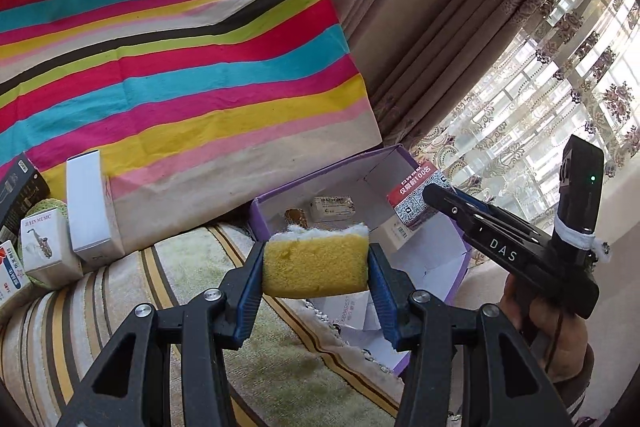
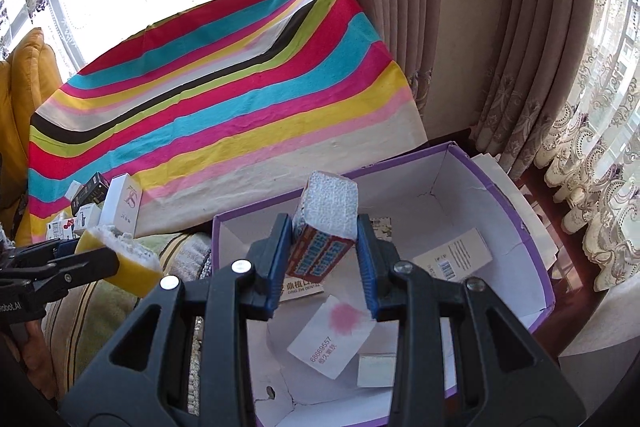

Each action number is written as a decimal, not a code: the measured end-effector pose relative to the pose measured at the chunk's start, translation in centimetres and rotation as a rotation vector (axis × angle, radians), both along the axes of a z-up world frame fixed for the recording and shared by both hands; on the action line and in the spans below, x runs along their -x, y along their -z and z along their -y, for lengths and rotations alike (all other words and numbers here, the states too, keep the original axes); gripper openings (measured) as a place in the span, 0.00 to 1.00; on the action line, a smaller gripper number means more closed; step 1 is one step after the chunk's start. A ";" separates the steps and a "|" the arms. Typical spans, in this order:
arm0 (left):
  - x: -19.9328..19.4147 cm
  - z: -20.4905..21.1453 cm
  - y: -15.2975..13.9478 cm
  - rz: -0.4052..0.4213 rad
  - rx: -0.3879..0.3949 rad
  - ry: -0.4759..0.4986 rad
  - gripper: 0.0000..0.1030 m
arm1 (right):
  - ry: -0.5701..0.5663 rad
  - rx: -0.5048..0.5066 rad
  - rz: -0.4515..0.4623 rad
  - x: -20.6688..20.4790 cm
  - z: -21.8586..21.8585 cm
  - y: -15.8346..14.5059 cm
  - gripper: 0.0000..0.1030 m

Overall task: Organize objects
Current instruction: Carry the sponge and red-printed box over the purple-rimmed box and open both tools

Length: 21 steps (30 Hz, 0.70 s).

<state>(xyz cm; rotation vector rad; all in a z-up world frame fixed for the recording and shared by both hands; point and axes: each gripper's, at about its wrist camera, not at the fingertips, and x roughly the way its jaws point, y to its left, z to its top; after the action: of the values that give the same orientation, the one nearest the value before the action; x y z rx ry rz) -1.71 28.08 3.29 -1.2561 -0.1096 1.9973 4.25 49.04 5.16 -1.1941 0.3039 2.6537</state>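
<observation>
My left gripper is shut on a yellow sponge with a white scouring layer, held above the striped couch cover near the left rim of a purple-edged cardboard box. That sponge and the left gripper show at the left of the right wrist view. My right gripper is shut on a small red and blue carton with a white end, hanging over the open box. The same carton and right gripper appear at the right of the left wrist view.
Inside the box lie several small packages and cards, among them a white card with a pink blot. More small boxes stand at the left against a cushion under a striped cloth. Curtains hang behind the box.
</observation>
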 end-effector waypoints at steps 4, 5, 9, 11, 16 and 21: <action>-0.1 -1.4 0.1 0.006 0.002 0.024 0.49 | 0.024 0.008 0.004 -0.3 -1.0 0.3 0.35; -0.1 -1.7 0.2 0.008 0.003 0.032 0.49 | 0.030 0.008 0.004 -0.4 -1.2 0.3 0.35; 0.0 -3.1 0.4 0.011 0.004 0.063 0.51 | 0.055 0.008 0.004 -0.6 -2.0 0.4 0.36; 0.0 -3.4 0.5 0.018 0.005 0.075 0.52 | 0.064 0.006 0.004 -0.7 -2.3 0.4 0.36; 0.1 -3.6 0.9 0.031 0.020 0.071 0.61 | 0.080 0.013 0.007 -0.8 -2.8 0.5 0.37; 0.2 -3.4 0.9 0.037 0.016 0.063 0.61 | 0.077 0.018 0.010 -0.8 -2.8 0.6 0.38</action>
<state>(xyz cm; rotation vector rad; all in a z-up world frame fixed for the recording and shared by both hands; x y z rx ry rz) -1.91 31.46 2.35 -1.2914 -0.0717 1.9247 5.00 51.81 4.53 -1.1755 0.3648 2.5839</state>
